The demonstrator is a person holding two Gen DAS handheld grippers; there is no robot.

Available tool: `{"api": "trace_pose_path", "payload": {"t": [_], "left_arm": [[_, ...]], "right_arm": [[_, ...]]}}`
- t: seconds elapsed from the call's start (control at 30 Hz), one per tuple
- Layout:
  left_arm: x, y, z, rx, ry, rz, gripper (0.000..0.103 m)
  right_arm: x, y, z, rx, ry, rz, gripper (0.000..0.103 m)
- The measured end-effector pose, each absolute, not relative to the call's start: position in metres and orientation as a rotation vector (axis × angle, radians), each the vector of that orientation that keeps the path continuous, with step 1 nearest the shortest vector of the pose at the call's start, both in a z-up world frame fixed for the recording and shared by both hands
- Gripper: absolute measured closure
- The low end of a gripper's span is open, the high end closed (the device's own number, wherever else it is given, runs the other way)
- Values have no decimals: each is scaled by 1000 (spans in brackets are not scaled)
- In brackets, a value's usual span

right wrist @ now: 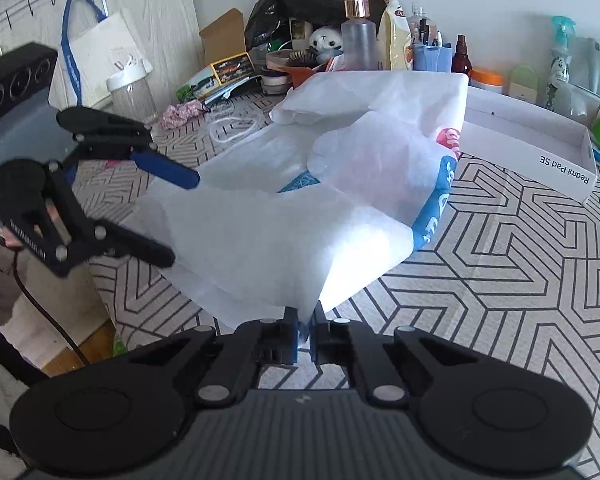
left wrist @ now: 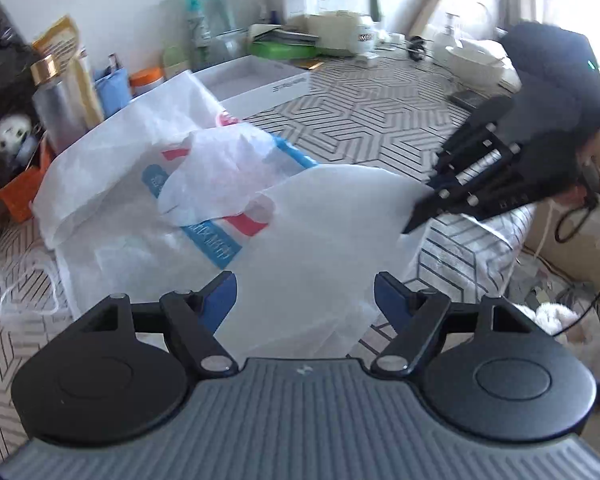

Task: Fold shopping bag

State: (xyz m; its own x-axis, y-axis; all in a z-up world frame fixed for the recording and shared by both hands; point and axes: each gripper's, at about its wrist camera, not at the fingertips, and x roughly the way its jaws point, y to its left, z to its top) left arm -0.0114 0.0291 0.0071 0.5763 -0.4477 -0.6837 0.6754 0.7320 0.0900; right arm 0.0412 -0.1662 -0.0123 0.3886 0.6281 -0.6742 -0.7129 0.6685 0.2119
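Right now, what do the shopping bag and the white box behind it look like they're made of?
Shopping bag: thin, translucent white sheet with a matte, crinkly, slightly fibrous look and light glowing through, so probably non-woven fabric or thin plastic film; printed in blue and red. White box: stiff, straight-walled and matte with printed lettering, likely coated cardboard. Right tongs pinch the bag's near corner.

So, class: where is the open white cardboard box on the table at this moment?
In the right wrist view the white box sits at the far right on the patterned table, just right of the shopping bag, with bottles behind it.
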Motion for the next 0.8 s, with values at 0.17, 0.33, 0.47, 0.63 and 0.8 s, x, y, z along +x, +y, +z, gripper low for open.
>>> {"api": "trace_pose_path", "payload": {"t": [0.17, 0.33, 0.47, 0.63, 0.8], "left_arm": [[-26, 0, 3, 476, 612, -703, 26], [-32, -22, -12, 602, 599, -727, 24], [-16, -20, -17, 543, 680, -690, 53], [19, 10, -12, 310, 830, -674, 96], [14, 33, -7, 245, 833, -649, 97]], "right_arm": [[57, -174, 1, 22, 889, 844, 97], [70, -175, 9, 136, 950, 879, 96], [71, -177, 18, 111, 927, 947, 95], [59, -186, 29, 71, 847, 1052, 74], [53, -207, 50, 10, 668, 977, 60]]}}
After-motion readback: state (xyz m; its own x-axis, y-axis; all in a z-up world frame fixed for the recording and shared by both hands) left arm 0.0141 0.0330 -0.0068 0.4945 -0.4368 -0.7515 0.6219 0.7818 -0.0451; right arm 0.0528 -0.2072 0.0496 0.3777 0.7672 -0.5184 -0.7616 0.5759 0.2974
